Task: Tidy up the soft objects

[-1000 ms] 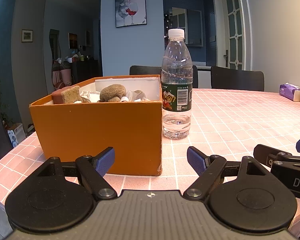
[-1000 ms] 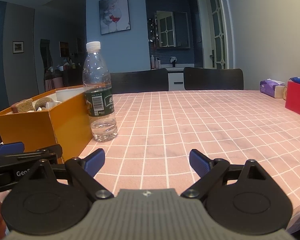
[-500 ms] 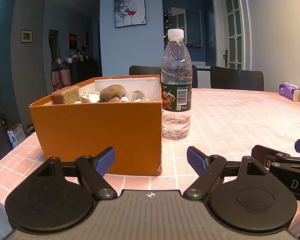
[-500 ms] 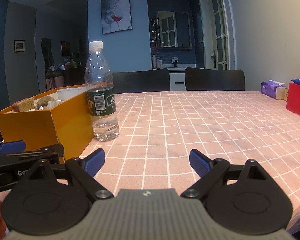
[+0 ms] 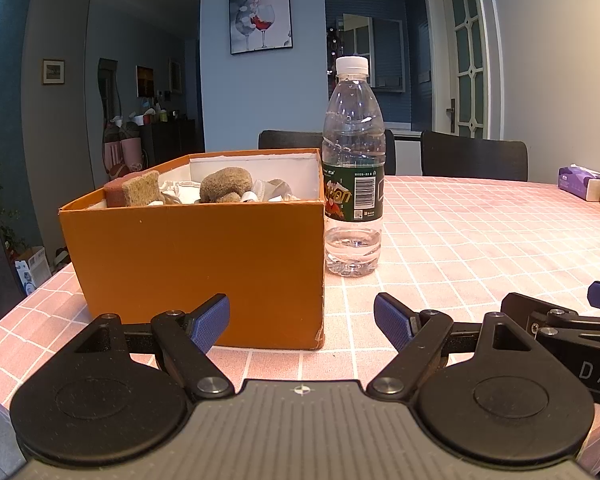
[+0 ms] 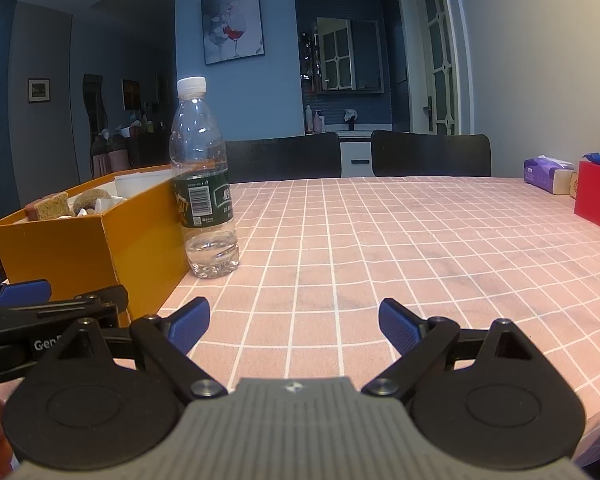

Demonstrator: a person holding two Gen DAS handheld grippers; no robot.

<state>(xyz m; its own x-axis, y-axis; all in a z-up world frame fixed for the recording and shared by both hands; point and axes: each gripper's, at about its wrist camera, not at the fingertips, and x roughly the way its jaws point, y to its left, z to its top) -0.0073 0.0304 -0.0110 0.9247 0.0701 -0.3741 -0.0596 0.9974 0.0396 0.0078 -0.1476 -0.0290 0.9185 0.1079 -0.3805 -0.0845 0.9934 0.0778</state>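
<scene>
fingers on both grippers stand wide apart with nothing between them: the left gripper (image 5: 302,318) hangs low over the near edge of the bench (image 5: 480,240), facing the front wall of the orange box (image 5: 196,268), and the right gripper (image 6: 294,322) hangs just beside it, facing open pink-checked cloth. over the last second very little has changed; the left view is almost the same, while the right view has drifted a touch, so the water bottle (image 6: 204,184) sits slightly further toward the middle of it than before. neither gripper has closed, reached or lifted anything in that time. the soft things are inside the box: a brown sponge block (image 5: 142,188), a rounded tan sponge (image 5: 226,184) and some white crumpled pieces (image 5: 180,192) show above the rim, and no loose soft item can be seen on the cloth in either view. judging from that, the gathering looks done or nearly done, and the grippers seem to be resting at the end of the job or waiting before a next pick. the bottle stands upright just beside the box's right wall, possibly touching it; a careless reach into the box from that side could tip it. a purple tissue pack (image 6: 546,172) and a red box (image 6: 596,196) lie well apart at the far right.
</scene>
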